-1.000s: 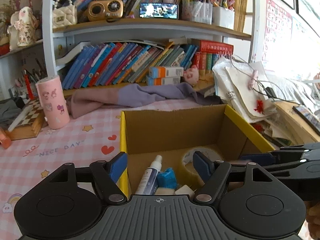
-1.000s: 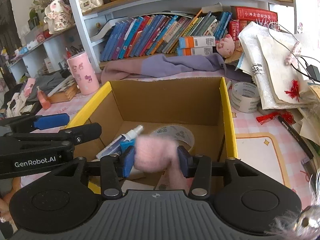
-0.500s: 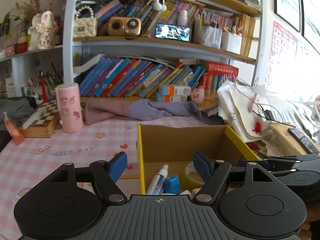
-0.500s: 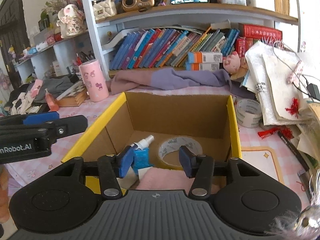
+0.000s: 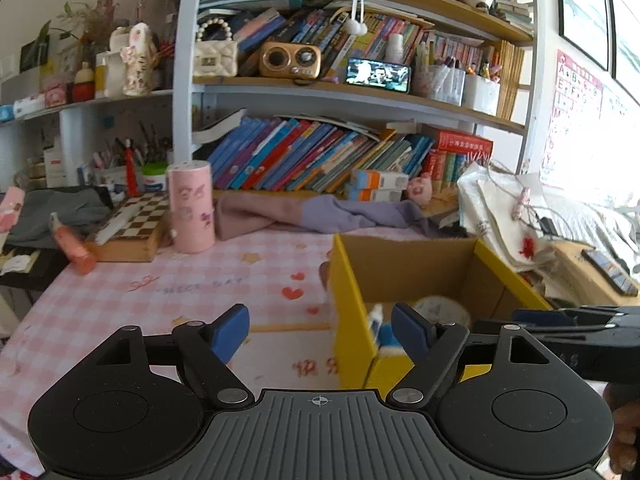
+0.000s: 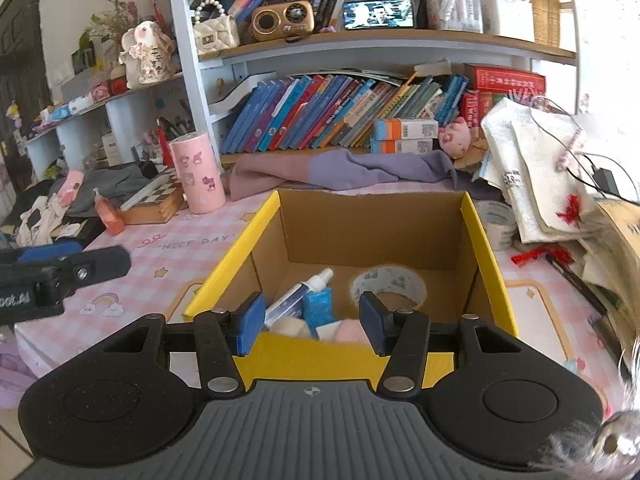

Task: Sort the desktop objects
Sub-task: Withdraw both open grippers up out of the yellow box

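Now the yellow-edged cardboard box (image 6: 472, 232) fills the frame's centre, holding a tape roll (image 6: 387, 286), spray bottle (image 6: 298, 298) and what may be plush pieces. Right gripper (image 6: 312, 322) fingers apart, empty; left gripper (image 5: 320, 334) fingers opening, empty.

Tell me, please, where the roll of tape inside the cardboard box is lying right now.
In the right wrist view the roll of tape lies flat on the floor of the cardboard box, toward its right side, just right of the white spray bottle and blue sponge.

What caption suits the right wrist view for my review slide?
Empty right claw above the yellow-rimmed cardboard box, which holds a tape roll, spray bottle and pink fluffy item.
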The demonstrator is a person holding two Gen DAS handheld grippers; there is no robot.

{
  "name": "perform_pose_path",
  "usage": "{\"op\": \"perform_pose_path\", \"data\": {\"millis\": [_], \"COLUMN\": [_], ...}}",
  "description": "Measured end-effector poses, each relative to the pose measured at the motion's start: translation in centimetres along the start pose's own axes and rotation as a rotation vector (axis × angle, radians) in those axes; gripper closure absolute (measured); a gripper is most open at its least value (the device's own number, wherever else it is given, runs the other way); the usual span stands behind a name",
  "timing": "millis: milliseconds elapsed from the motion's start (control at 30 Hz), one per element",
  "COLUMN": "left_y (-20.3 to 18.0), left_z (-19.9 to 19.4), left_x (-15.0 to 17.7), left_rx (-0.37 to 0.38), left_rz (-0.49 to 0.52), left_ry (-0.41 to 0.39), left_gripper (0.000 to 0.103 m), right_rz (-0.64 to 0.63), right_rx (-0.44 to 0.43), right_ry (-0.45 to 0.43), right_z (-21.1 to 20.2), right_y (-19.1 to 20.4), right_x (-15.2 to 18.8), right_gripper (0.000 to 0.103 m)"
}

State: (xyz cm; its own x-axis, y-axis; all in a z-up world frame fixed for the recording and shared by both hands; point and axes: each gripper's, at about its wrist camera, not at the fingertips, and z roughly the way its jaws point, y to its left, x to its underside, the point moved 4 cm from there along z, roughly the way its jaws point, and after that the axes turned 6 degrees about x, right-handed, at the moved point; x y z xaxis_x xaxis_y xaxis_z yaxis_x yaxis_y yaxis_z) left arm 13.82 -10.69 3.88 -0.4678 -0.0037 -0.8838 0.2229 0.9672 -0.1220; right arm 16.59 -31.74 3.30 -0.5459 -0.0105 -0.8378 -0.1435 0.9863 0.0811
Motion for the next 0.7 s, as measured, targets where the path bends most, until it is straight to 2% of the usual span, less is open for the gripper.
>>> {"op": "perform_pose_path", "data": {"millis": [200,367,700], "left_y": [2.0,3.0,3.8], "left_z": [-2.2,-4.1,-6.9], "left_x": [1.7,3.1,5.9], "left_rx": [-0.012,-0.021,-0.027], "left_rz": [-0.011,-0.006,0.022], "left_ry": [0.025,0.036,0.07], "left_gripper": [0.021,0.017,0.012], "right_rz": [0.012,0.022,0.043], "right_rx": [0.032,0.059,0.108], "right_ry": [0.019,0.031,0.031], "right_z": [-1.7,-3.2,-6.4], "right_y": [2.1,3.7,7.0], "right_x": [2.1,3.8,7.3], "right_gripper": [0.053,0.051,0.043]}}
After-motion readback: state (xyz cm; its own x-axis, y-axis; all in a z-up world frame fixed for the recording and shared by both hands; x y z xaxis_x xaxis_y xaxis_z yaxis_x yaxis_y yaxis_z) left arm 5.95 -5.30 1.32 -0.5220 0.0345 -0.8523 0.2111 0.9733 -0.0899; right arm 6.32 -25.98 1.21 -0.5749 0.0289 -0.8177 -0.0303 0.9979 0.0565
